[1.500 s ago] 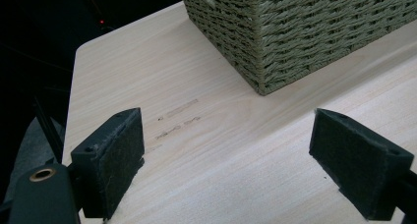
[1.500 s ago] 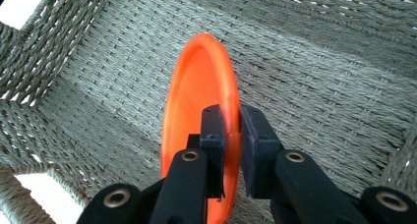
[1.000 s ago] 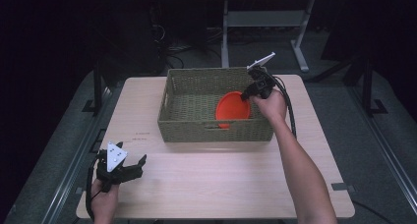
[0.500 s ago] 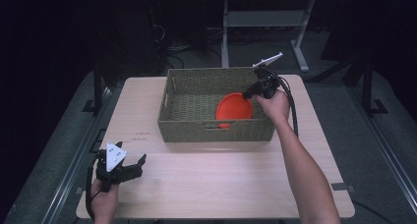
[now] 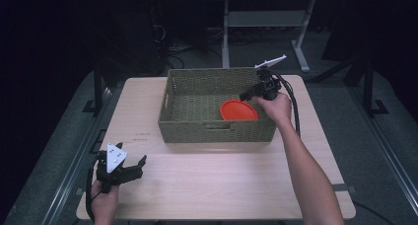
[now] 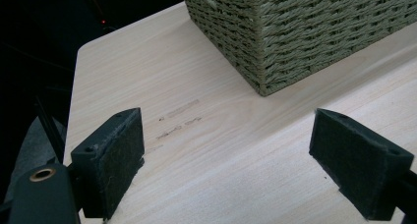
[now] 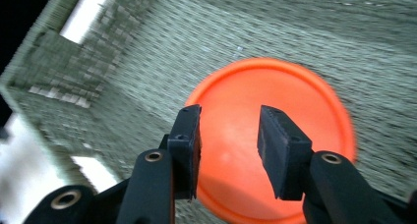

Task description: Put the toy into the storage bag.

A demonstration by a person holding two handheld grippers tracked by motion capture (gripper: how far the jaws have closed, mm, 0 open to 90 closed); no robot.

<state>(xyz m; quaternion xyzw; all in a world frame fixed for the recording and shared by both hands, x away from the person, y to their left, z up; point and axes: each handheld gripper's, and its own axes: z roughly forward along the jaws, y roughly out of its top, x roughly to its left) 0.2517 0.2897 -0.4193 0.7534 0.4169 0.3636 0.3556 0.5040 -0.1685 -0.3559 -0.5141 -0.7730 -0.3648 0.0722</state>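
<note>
Over the right end of a woven basket on a pale wooden table, a person's right hand holds the right gripper tilted down into the basket's interior. An orange disc lies flat on the basket floor near the right wall, close to the near side. From the right gripper view the disc sits directly beyond the two black jaws, which stand apart with a clear gap; the jaws have just been opening, nothing is pinched between the pads, and the disc rests free on the woven floor beneath them. That view is blurred, though the basket's handle cut-outs show as bright slots at its left. A black cable trails from the right gripper over the basket's far right corner and down along the person's forearm. At the table's near left corner, well apart from the basket, the left hand holds the left gripper low over the bare wood, its grey three-cornered plate facing up. The left gripper view shows its jaws spread wide and holding nothing, with bare table between the pads and a corner of the basket ahead. Faint pencil-like marks show on the wood between the left gripper and the basket.
</note>
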